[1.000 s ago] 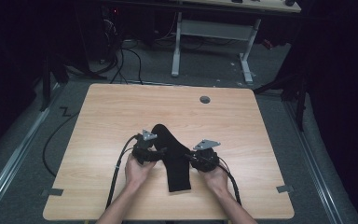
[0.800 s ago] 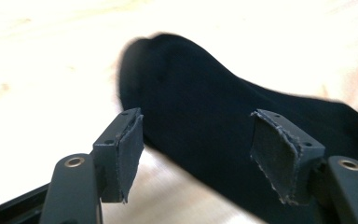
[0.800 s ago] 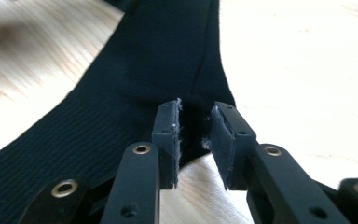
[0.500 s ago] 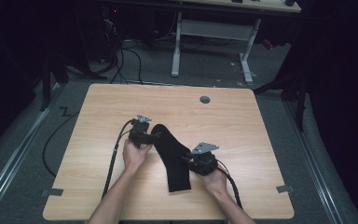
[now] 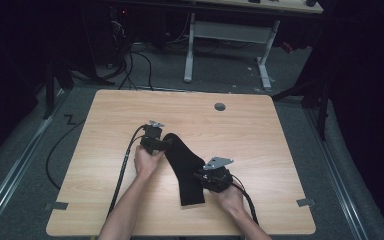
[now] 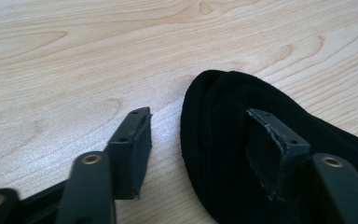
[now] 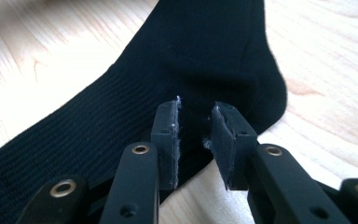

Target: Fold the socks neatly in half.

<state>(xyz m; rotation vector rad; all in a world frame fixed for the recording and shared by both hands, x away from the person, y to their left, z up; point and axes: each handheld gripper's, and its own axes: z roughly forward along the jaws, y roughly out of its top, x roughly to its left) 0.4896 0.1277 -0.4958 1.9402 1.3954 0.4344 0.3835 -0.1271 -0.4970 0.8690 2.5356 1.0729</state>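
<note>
1. A black sock (image 5: 184, 162) lies flat on the wooden table (image 5: 260, 135), a little toward 6 o'clock of its middle. It runs from its rounded end at about 11 o'clock to its straight-cut end at about 5 o'clock, with a bend at the heel.
2. No box, bowl or other container stands on the table; the sock lies on bare wood.
3. The left gripper (image 6: 200, 154) sits at the sock's 11 o'clock end. In the left gripper view one jaw stands over bare wood just beside the sock's rounded edge, and the other over the black cloth, so the edge lies between them.
4. Its jaws have just been closing, yet a wide gap shows between the pads and they do not press the cloth: released.
5. The right gripper (image 7: 196, 144) is at the sock's 4 o'clock side, near the heel bend. Its jaws stand close together with a narrow gap, straddling the sock's edge.
6. Whether those pads pinch the cloth I cannot tell.
7. A small round grey cap (image 5: 220, 106) sits in the tabletop toward 12 o'clock, well apart from the sock.
</note>
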